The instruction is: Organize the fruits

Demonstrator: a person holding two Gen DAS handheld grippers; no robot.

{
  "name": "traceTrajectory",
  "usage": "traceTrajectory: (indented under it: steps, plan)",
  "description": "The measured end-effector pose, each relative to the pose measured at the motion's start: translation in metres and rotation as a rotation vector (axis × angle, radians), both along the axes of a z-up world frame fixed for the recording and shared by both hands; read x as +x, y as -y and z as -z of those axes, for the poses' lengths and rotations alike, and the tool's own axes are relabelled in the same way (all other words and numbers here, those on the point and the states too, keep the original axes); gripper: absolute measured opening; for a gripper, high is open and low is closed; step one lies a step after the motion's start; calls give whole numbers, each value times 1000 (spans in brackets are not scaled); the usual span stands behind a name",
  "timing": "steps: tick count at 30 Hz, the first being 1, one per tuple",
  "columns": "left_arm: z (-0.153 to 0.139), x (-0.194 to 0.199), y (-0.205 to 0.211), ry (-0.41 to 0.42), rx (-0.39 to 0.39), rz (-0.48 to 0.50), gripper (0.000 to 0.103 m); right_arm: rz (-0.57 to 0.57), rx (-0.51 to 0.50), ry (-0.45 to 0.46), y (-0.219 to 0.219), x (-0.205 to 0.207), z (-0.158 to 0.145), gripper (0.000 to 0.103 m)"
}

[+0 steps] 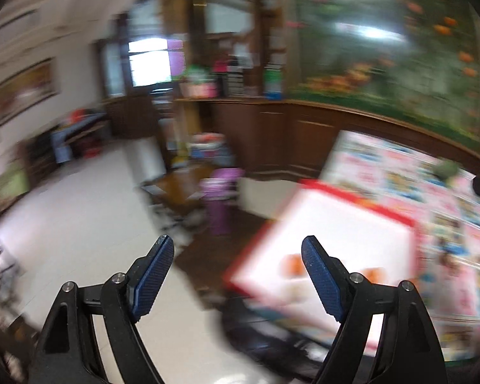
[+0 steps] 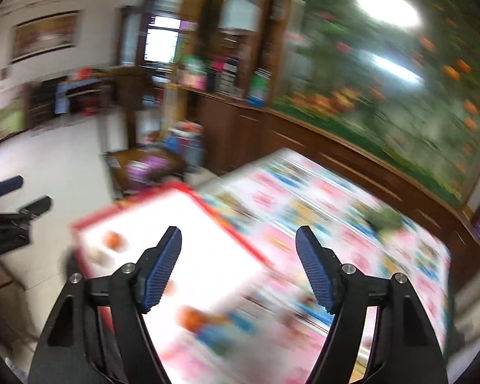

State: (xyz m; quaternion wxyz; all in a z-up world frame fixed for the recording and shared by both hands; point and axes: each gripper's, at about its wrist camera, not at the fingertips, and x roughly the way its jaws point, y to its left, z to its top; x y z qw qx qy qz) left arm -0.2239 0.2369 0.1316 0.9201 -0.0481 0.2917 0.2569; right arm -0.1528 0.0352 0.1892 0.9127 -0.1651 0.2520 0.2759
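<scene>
both views are motion-blurred. left gripper [image 1: 238,248] and right gripper [image 2: 238,238] are spread wide and empty. orange fruits [image 2: 113,240] lie on the red-rimmed white tray [image 2: 188,224] atop the patterned table [image 2: 351,211]; details illegible.

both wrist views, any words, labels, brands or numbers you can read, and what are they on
None can be read; both views are motion-blurred.
Patterned table cover: colourful printed panels, any lettering too blurred.
White tray with red rim: no text visible.
Boxes and bottles on the wooden cabinet shelf: labels too blurred and small.
Framed picture on the wall: no legible writing.
</scene>
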Motion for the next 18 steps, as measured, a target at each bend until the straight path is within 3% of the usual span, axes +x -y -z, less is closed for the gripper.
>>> traceTrajectory:
  steps: [3, 9, 15, 18]
  plan:
    - [-2, 42, 46, -15, -52, 172, 82, 146, 11, -58, 76, 25, 6, 75]
    - [4, 99, 129, -98, -41, 447, 82, 392, 75, -165, 212, 44, 32, 75]
    - [39, 124, 191, -235, -29, 625, 82, 413, 84, -284, 246, 54, 77, 74]
    - [54, 123, 202, -280, 2, 654, 82, 390, 110, -336, 245, 62, 99, 74]
